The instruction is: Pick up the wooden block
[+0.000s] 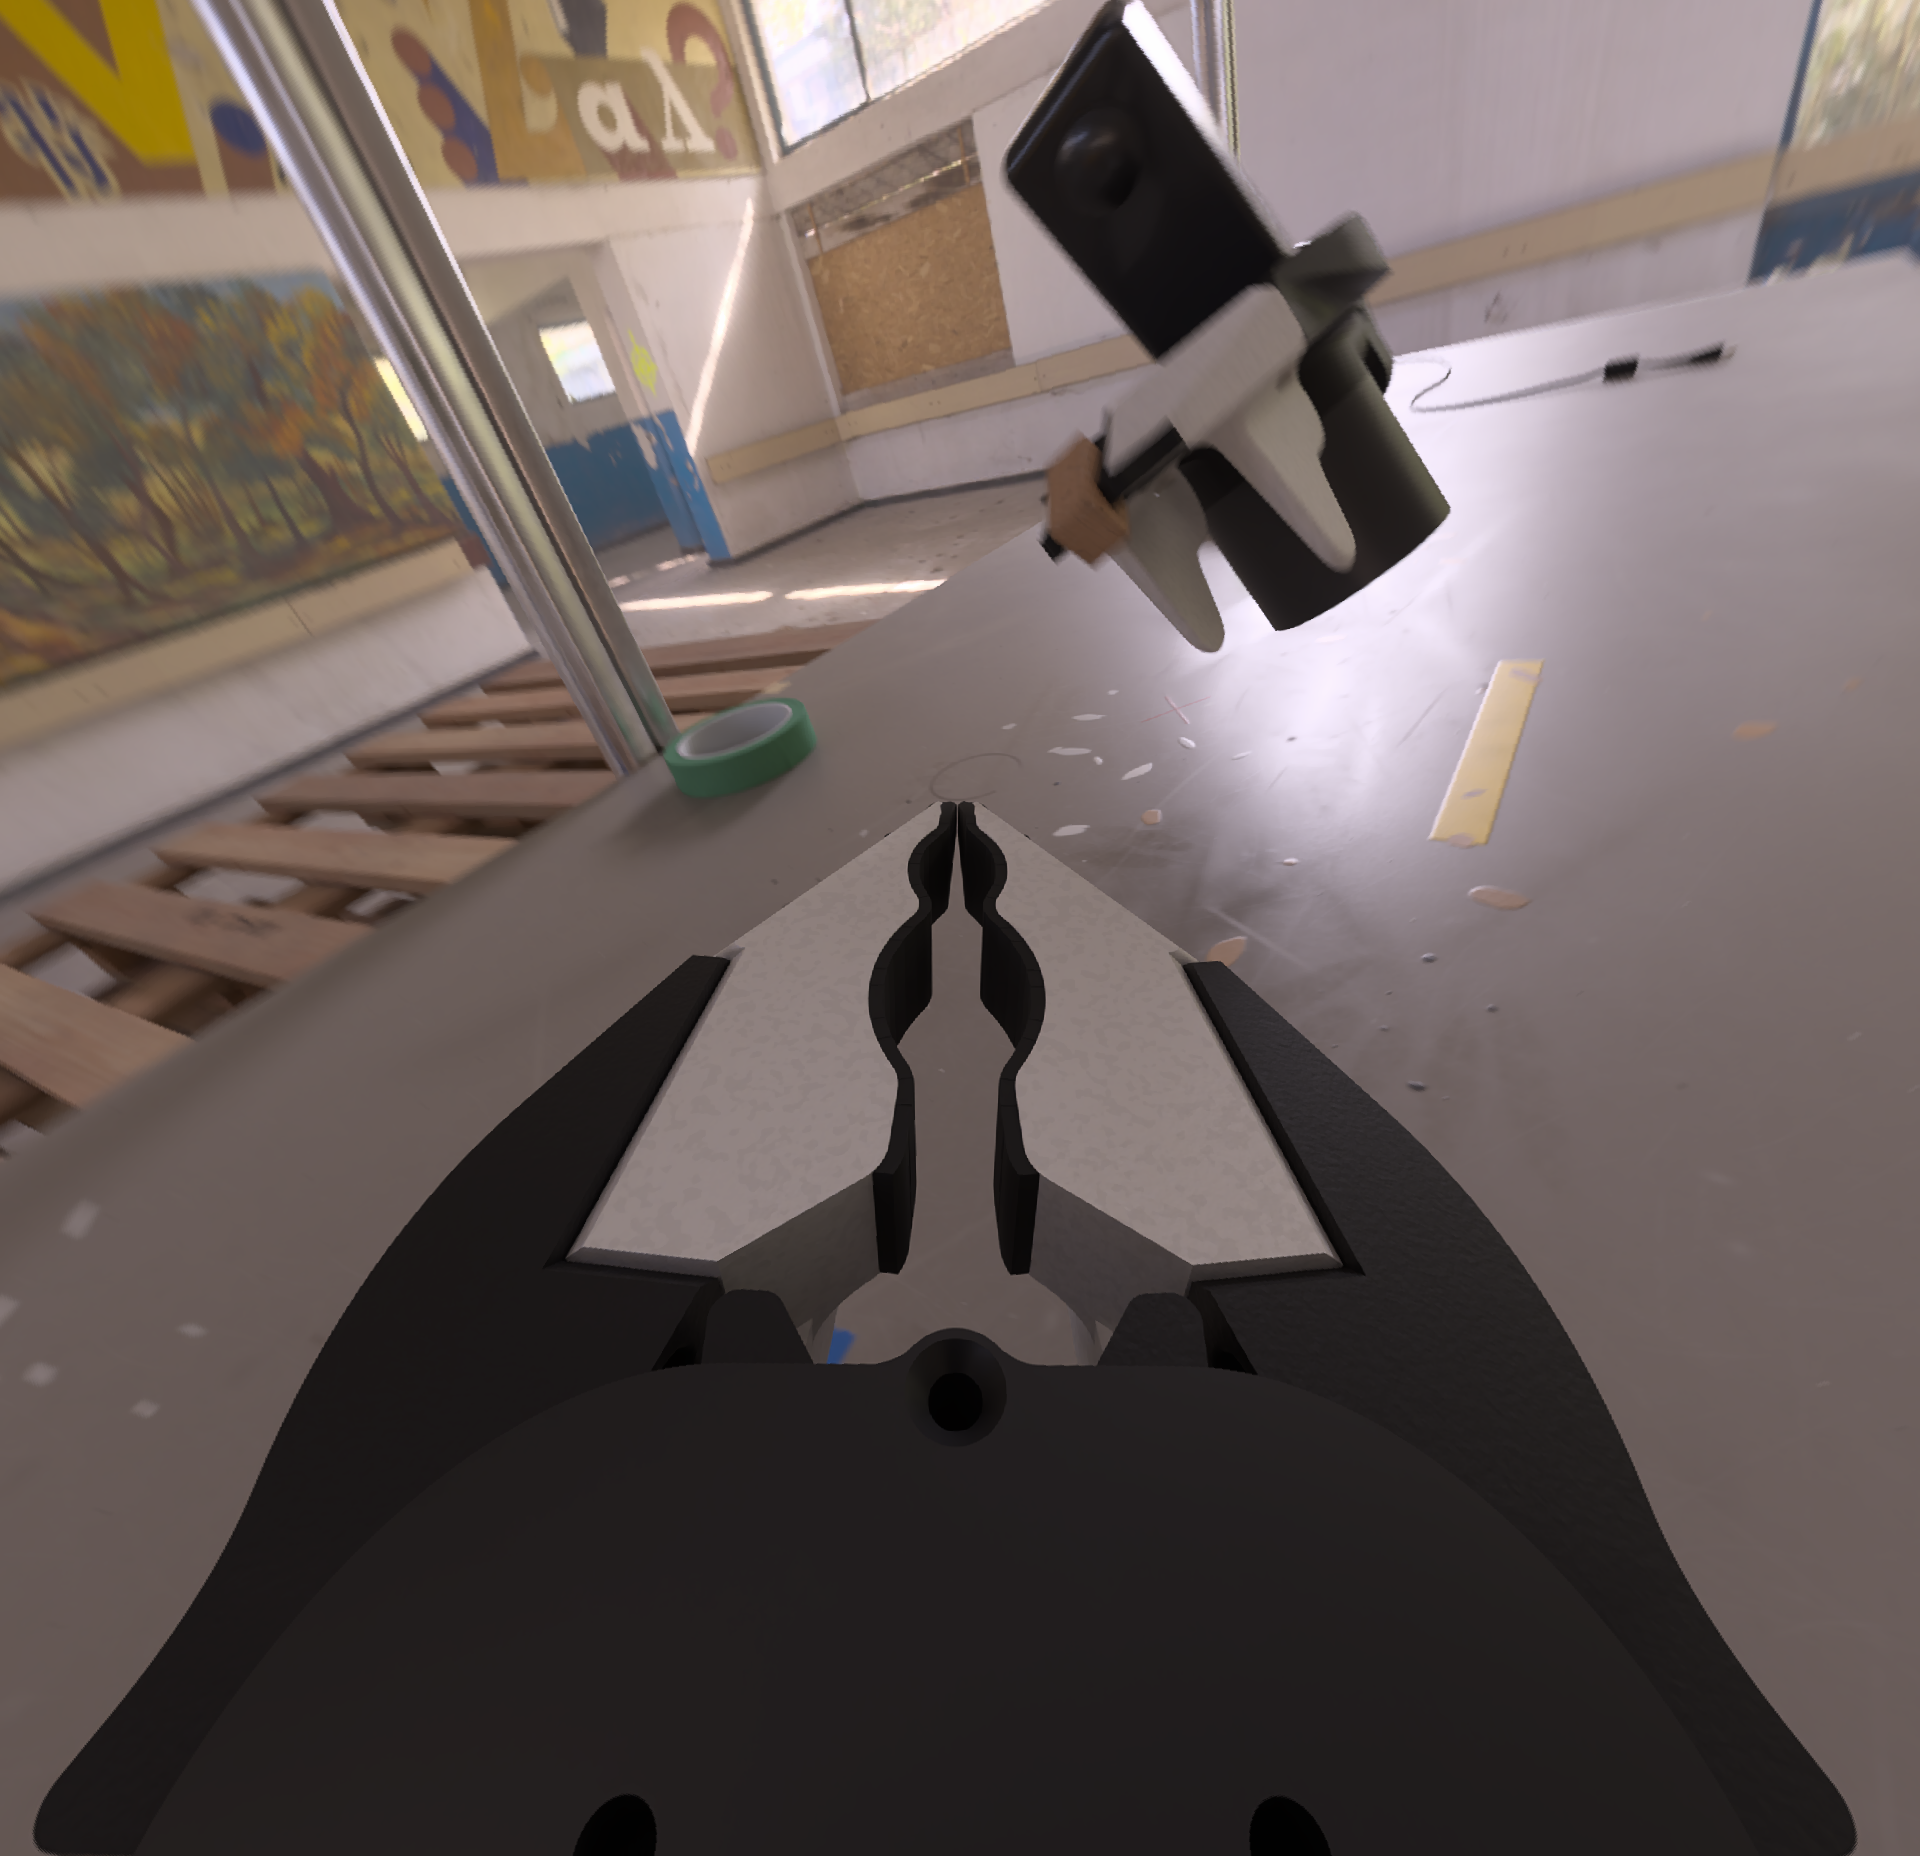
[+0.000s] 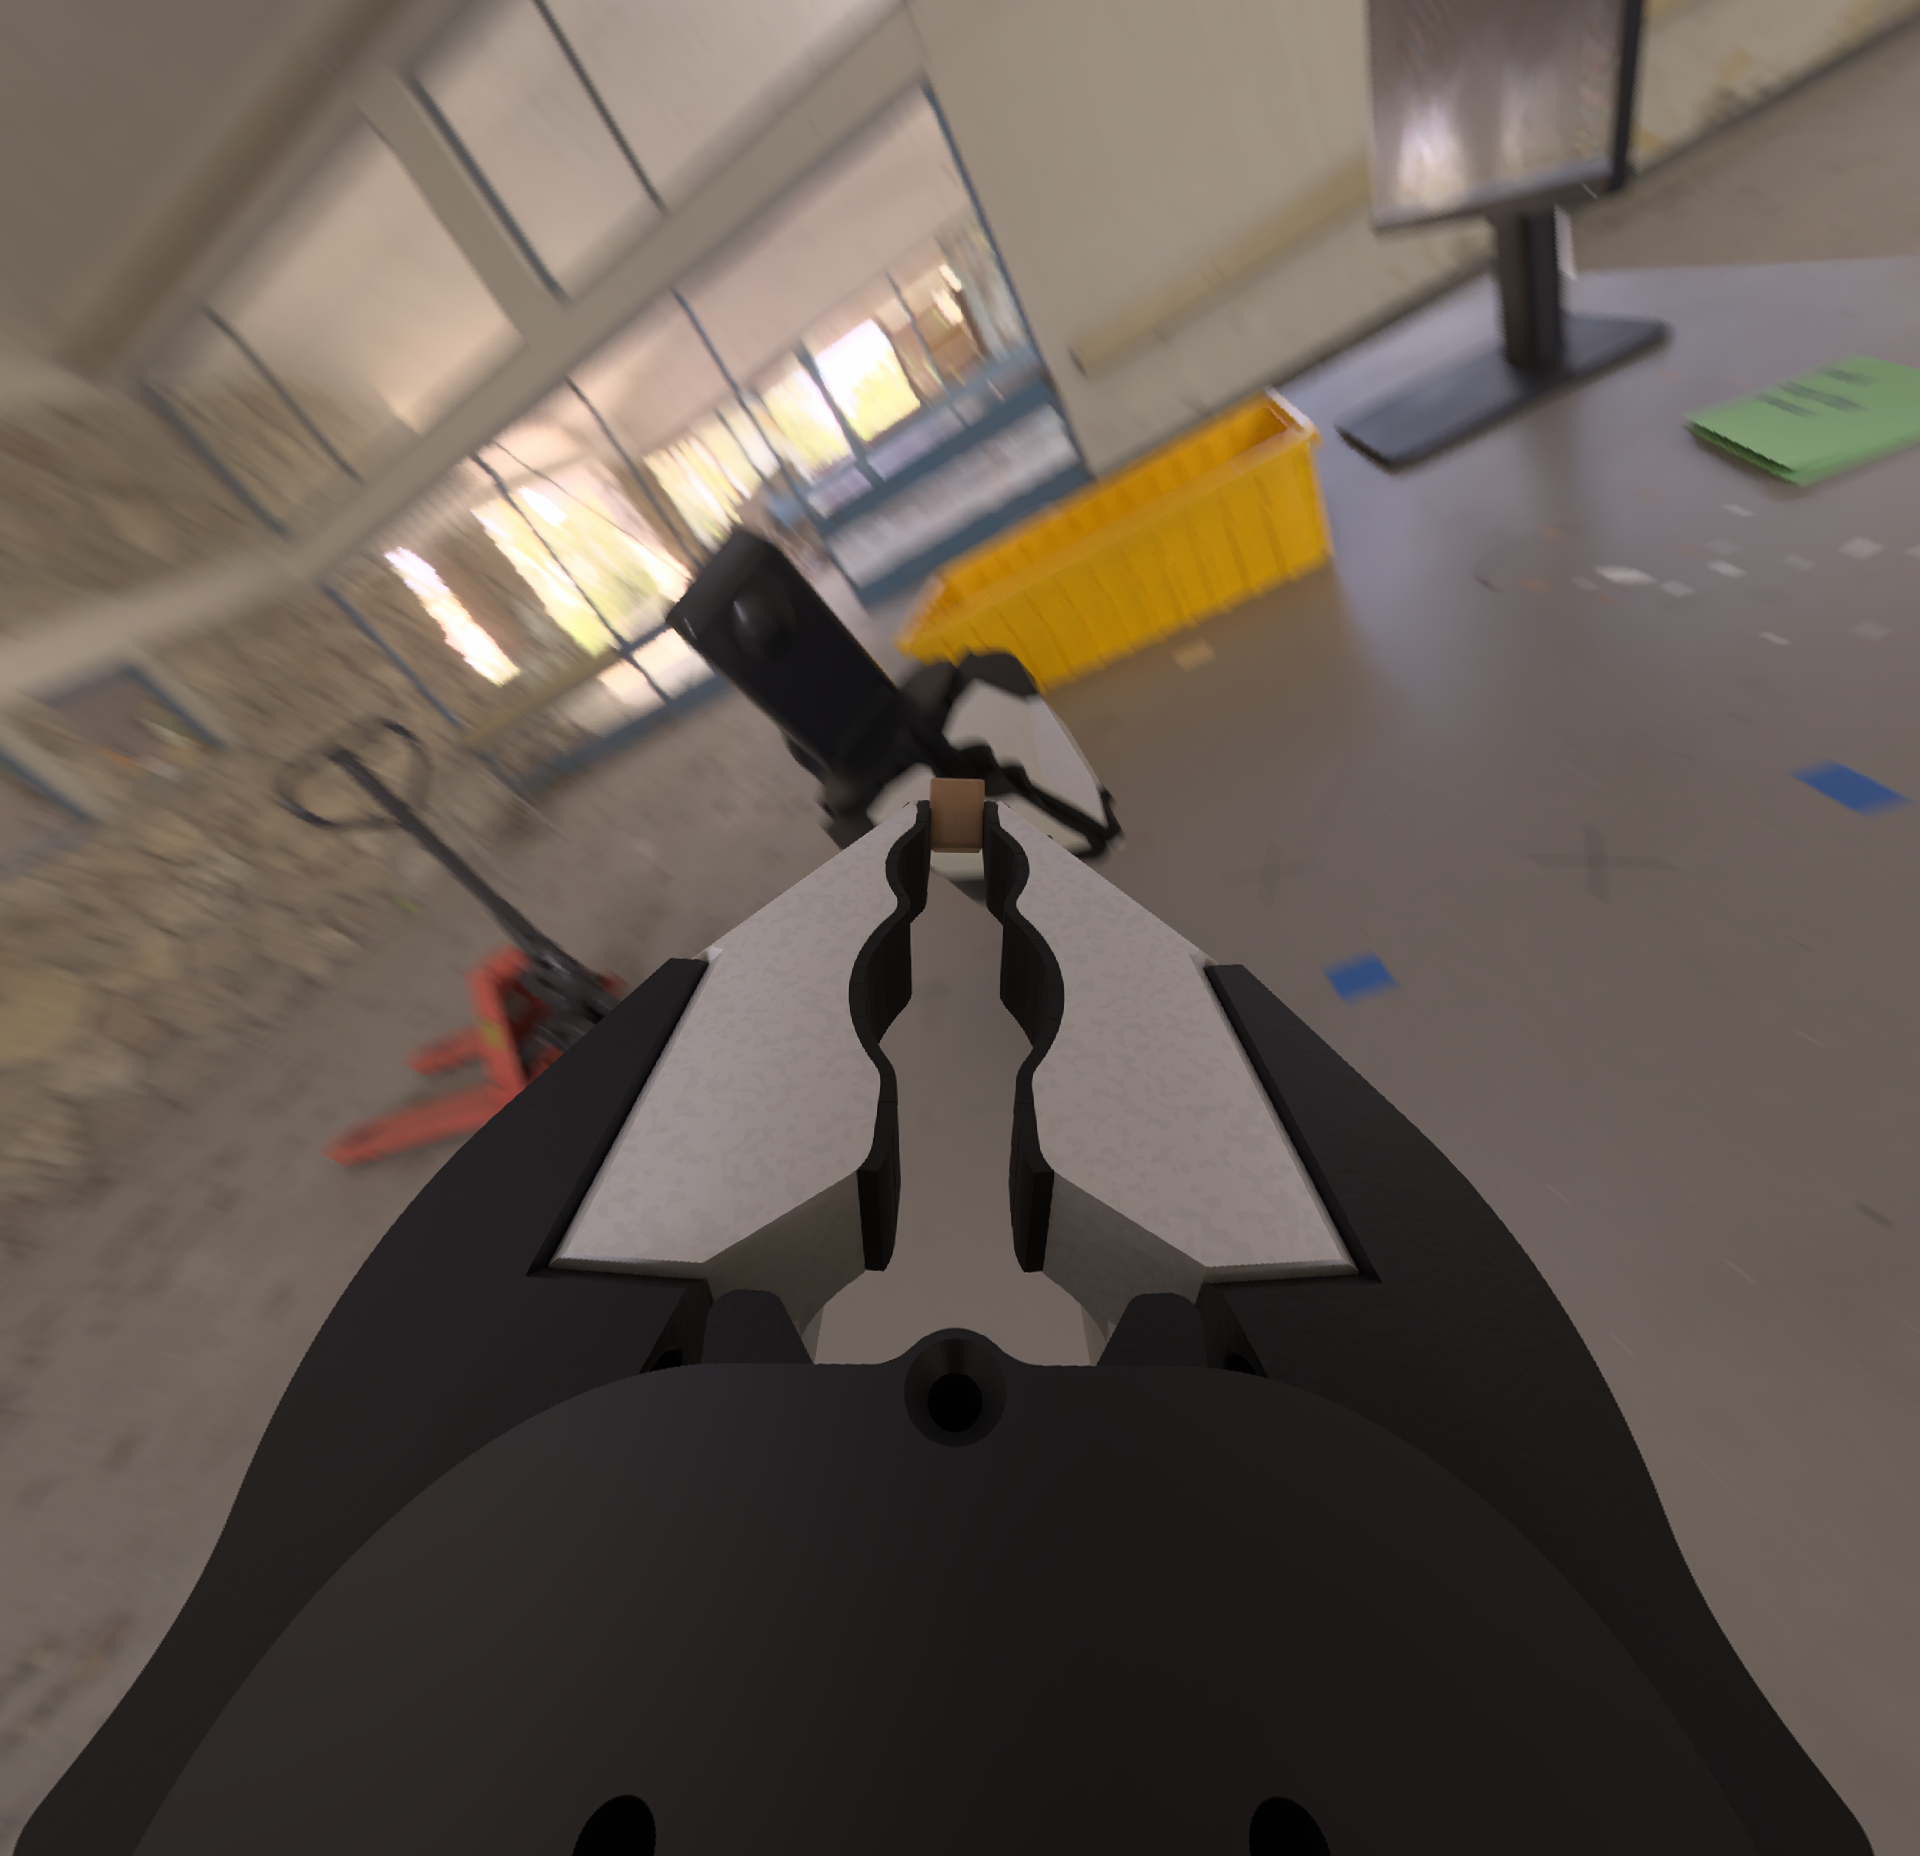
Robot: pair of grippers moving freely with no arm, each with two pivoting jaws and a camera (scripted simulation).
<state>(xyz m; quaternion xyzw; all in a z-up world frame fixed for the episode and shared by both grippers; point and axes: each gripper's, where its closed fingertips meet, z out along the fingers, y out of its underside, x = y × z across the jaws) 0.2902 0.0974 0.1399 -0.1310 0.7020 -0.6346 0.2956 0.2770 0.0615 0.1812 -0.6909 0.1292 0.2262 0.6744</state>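
Wooden block (image 2: 957,815) mostly hidden between claw pads

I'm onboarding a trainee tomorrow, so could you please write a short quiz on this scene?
1. True or false: the left hand-held gripper holds the block.
2. Which is the tape roll colour? A red, B green, C yellow.
3. Fill in: the block is pinched at the right hand-held gripper's ____.

Key: 1 false, since the left one is shut on nothing and the right one has the block, clear of the table. 2 B. 3 fingertips.
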